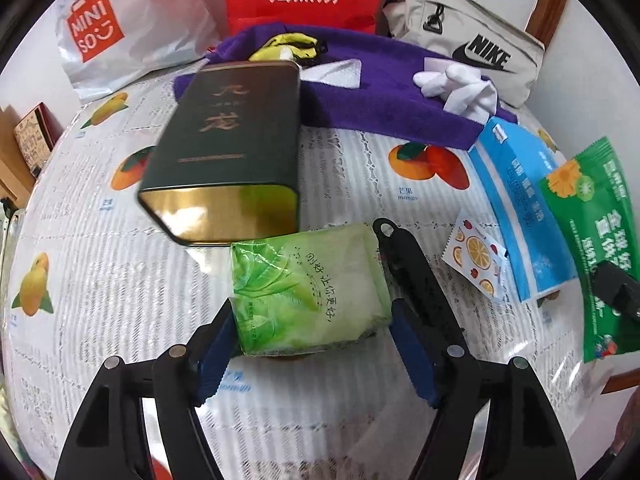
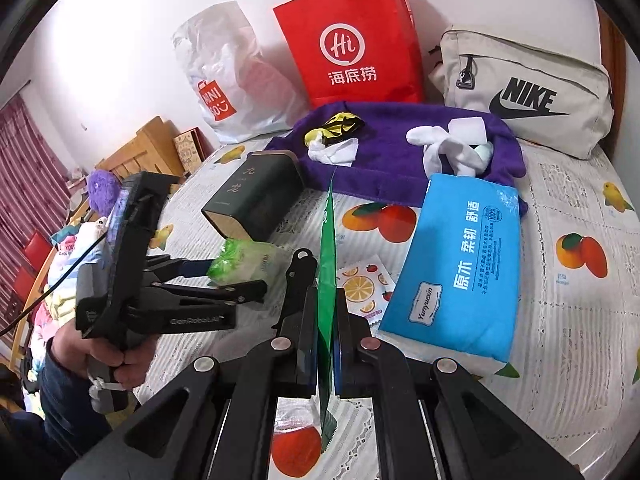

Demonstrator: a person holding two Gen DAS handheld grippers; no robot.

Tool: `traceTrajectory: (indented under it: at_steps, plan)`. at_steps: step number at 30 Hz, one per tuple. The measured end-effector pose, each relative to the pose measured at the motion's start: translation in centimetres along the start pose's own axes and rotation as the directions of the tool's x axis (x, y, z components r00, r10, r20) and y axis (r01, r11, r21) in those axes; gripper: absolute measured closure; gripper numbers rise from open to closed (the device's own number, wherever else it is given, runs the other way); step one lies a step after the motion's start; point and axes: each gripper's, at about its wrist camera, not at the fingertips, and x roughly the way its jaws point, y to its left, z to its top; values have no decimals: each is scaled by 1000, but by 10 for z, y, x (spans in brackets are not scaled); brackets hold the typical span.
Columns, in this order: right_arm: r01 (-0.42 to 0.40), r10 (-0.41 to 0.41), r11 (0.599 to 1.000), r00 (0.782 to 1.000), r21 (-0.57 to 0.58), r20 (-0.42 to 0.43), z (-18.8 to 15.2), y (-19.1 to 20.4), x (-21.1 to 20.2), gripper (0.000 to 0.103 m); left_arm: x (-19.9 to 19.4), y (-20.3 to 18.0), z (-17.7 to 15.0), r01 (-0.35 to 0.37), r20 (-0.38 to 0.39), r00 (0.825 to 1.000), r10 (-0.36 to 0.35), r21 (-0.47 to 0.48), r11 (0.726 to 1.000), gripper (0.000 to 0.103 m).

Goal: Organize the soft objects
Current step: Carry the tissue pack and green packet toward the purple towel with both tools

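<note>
- The green tissue pack (image 1: 308, 292) lies on the desk (image 1: 100, 280) at lower centre of the left wrist view, just in front of the open end of the dark green tin (image 1: 228, 148). It looks light and squashy in crinkly, slick film, so a gentle hold across its short sides seems best.
- The left gripper (image 1: 312, 320) has its fingers (image 1: 412, 356) apart, one on each side of the pack; whether the pads press it cannot be told.
- The right gripper (image 2: 326, 336) has its fingers together, clamped on a thin green sachet (image 2: 327, 264) seen edge-on; it is flimsy and likely to flop.
- The right wrist view alone shows the person's hand (image 2: 108, 356) on the left tool and the whole blue tissue pack (image 2: 460, 272).
- The left wrist view alone shows the sachet's printed face.
</note>
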Motion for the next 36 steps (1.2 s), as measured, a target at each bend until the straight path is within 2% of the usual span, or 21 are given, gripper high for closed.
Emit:
traceTrajectory:
  at_steps: [9,15,20,26,36]
  plan:
    - [34,-34,999,999,15,13,2,-3,-11,98,-39,6,-5,36,72,997,-34,-17,999,30]
    - [68,-69,998,997,12,42,9,-5,-19,98,-62,1,1,50,121,991,-49,1,999,30]
    - [79,-79,997,996,-3,29,16,-7,-20,97,-75,-5,8,48,137,989,-51,25,999,30]
    - [98,-98,995,995,-32,18,29,-6,-21,98,-86,-5,17,50,162,985,-55,29,998,30]
    - [80,-79,997,997,-21,22,51,-7,-18,97,-93,4,43,55,188,981,-54,5,998,30]
